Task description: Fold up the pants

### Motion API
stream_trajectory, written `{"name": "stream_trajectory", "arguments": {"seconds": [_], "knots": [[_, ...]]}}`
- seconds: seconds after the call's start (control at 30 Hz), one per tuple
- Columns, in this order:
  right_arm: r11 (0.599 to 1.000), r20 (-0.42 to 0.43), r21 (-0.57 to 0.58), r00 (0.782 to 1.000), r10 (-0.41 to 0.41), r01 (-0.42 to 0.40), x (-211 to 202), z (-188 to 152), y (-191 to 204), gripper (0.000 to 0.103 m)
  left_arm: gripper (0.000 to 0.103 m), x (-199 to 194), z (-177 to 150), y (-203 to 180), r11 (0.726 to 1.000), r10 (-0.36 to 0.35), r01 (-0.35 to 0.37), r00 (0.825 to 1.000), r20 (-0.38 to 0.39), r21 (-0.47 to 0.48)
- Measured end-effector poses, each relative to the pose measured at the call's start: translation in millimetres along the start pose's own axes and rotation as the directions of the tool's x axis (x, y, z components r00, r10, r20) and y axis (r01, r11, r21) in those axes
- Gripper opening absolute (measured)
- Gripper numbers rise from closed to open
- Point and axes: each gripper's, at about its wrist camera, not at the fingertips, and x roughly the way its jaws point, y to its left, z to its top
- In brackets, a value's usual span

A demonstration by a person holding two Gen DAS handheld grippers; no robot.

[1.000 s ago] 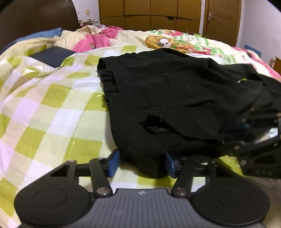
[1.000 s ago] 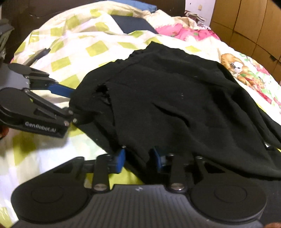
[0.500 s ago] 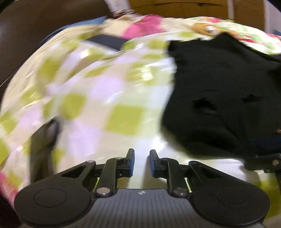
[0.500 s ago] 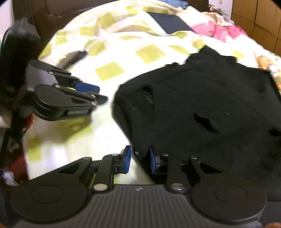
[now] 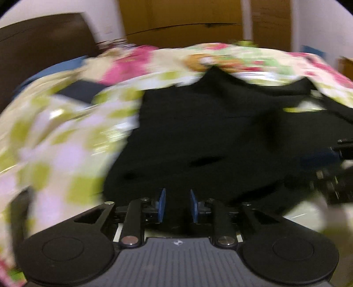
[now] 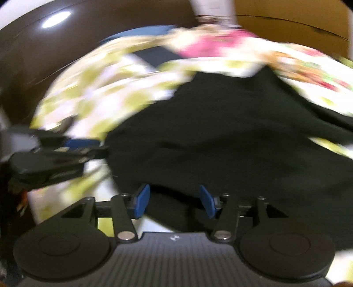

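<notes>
The black pants (image 5: 209, 132) lie in a folded heap on the checked bedspread (image 5: 66, 136); they also fill the right wrist view (image 6: 231, 132). Both views are blurred by motion. My left gripper (image 5: 176, 205) is open with a narrow gap, its blue pads at the near edge of the pants, holding nothing. My right gripper (image 6: 174, 202) is open wider, its pads on either side of the near hem, not closed on it. The right gripper shows at the right edge of the left wrist view (image 5: 326, 161); the left gripper shows at the left of the right wrist view (image 6: 66, 150).
A dark headboard (image 5: 44, 48) stands at the back left. A floral quilt (image 5: 220, 59) and a dark flat item (image 5: 77, 90) lie beyond the pants. Wooden wardrobes (image 5: 187, 19) line the far wall.
Both grippers let go of the pants, pulled off to the left, then swung back to the near edge. Both sets of jaws have opened wider than half a second ago.
</notes>
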Motion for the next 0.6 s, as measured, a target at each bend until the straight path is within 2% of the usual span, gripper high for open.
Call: {"name": "stream_trajectory", "arguments": {"seconds": [0.07,0.17,0.27,0.33,0.53,0.57,0.6], "knots": [[0.989,0.001,0.08,0.993,-0.122,0.122,-16.2,-12.5,-53.2,0.053,0.043,11.8,9.4,-38.7,0.996,-0.08,0.08,0.997,-0.002,0.045],[0.94,-0.018,0.193,0.958,-0.285,0.283,-36.4,-24.3,-135.2,0.053,0.045,27.5,21.0,-97.6,0.977,-0.171,0.172,0.985,-0.021,0.122],[0.893,-0.013,0.258,0.926,-0.378,0.369,-45.9,-20.7,-200.6,0.053,0.049,39.8,30.3,-143.2,0.959,-0.23,0.234,0.972,-0.046,0.162],[0.885,-0.011,0.279,0.922,-0.386,0.374,-42.1,-13.7,-235.0,0.053,0.049,48.5,36.8,-166.4,0.95,-0.25,0.257,0.966,-0.062,0.178],[0.864,-0.025,0.378,0.937,-0.349,0.332,-29.2,3.2,-322.7,0.052,0.052,66.7,59.3,-208.4,0.94,-0.272,0.281,0.96,-0.071,0.192],[0.862,-0.032,0.387,0.939,-0.343,0.328,-27.9,5.2,-335.6,0.048,0.053,66.6,59.4,-217.2,0.939,-0.271,0.28,0.96,-0.07,0.198],[0.845,-0.036,0.41,0.932,-0.361,0.343,-29.5,8.6,-351.8,0.041,0.054,66.6,59.7,-222.6,0.938,-0.266,0.275,0.961,-0.069,0.21]]}}
